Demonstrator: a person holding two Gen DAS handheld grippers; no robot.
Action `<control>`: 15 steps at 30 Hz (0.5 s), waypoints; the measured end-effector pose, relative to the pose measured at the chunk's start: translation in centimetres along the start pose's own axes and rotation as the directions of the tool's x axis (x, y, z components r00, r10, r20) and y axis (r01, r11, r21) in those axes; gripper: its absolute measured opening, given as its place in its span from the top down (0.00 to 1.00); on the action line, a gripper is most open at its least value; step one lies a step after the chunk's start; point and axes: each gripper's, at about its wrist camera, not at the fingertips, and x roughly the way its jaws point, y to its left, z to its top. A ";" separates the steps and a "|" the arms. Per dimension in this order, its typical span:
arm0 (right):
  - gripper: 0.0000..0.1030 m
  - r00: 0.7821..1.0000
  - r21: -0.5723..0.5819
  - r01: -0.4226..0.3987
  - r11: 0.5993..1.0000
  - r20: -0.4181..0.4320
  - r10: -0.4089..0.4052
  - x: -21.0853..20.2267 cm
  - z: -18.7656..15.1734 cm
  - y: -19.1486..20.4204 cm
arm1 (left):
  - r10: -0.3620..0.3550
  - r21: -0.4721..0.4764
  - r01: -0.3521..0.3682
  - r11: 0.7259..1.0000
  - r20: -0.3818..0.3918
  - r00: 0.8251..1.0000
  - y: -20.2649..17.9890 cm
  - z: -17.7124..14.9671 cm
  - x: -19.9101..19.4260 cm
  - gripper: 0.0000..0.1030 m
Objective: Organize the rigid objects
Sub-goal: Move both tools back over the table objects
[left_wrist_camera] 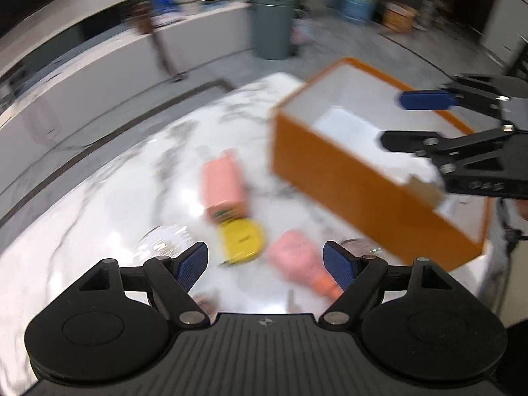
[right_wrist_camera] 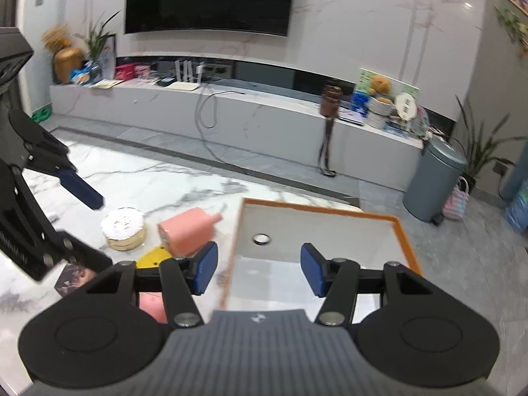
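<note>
I have my left gripper (left_wrist_camera: 265, 264) spread wide and empty above the marble table (left_wrist_camera: 115, 204), over a yellow case (left_wrist_camera: 242, 239) and two pink boxes (left_wrist_camera: 224, 184). My right gripper (right_wrist_camera: 259, 269) hangs spread and empty over the open orange box (right_wrist_camera: 407, 241) alongside.

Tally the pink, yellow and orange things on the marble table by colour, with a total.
Pink: 2, a carton and an orange-capped item
Yellow: 1, a round case
Orange: 1, the open box
Total: 4
</note>
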 end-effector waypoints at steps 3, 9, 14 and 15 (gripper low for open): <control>0.46 1.000 -0.014 -0.012 1.000 -0.006 0.012 0.5 0.5 1.3 | 0.083 -0.070 -0.079 0.994 0.057 0.995 2.1 -2.2 -1.1 0.09; 0.45 0.999 -0.056 -0.041 0.998 -0.034 0.039 2.0 1.2 4.6 | 0.128 -0.227 -0.101 0.969 0.109 0.986 4.3 -6.6 -1.2 0.09; 0.45 0.994 -0.092 -0.052 0.994 -0.099 0.042 3.9 1.1 8.1 | 0.145 -0.216 -0.114 0.970 0.134 0.980 4.1 -9.3 0.0 0.09; 0.45 0.993 -0.090 -0.043 0.995 -0.116 0.032 4.4 1.0 8.6 | 0.147 -0.221 -0.113 0.969 0.141 0.979 4.1 -9.9 0.3 0.09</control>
